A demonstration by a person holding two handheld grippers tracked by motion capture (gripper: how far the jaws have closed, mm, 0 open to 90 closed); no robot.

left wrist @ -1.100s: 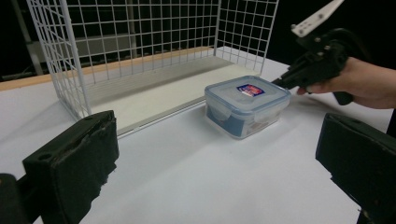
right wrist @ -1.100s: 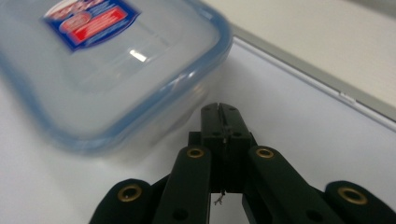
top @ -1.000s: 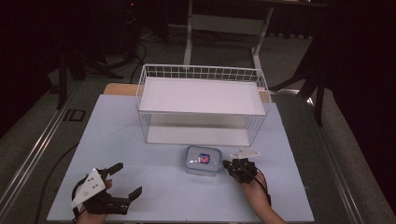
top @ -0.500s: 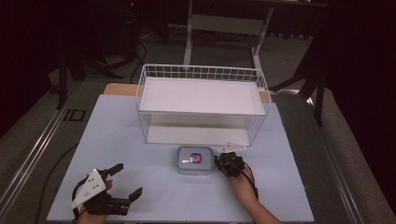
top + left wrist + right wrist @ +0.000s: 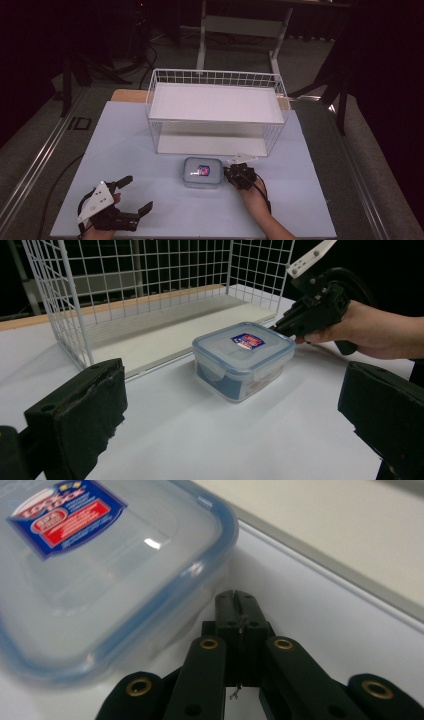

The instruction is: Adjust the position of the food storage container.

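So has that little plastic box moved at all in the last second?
Yes. The box has slid left along the front of the wire basket, away from its right corner, with the shut right gripper at its side.

— What sort of place is this looking like?
— A lab: black curtains (image 5: 45, 45) are hanging around, cables (image 5: 145, 60) are trailing over the floor, a white sheet (image 5: 125, 130) is covering the table.
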